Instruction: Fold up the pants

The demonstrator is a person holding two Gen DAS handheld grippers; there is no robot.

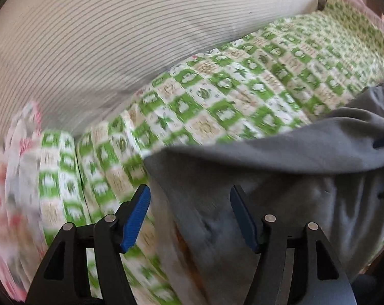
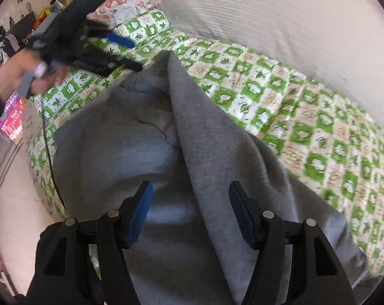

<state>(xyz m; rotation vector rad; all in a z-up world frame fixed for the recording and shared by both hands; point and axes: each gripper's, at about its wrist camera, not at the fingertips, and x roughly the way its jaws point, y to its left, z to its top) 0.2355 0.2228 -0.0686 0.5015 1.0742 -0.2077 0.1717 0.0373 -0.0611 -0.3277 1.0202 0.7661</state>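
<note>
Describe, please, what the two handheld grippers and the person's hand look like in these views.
Both the left gripper and the right gripper have black angular frames with silver pivot pins and blue ribbed fingers. The left hand is bare below a dark sleeve, gripping a grey handle; a thin black cable hangs beneath it.

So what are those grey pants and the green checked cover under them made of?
The grey pants look like soft matte sweatshirt knit, heathered and flecked, probably cotton fleece. The green checked cover seems a thin printed woven cotton, creased; its exact fibre can't be told.
</note>
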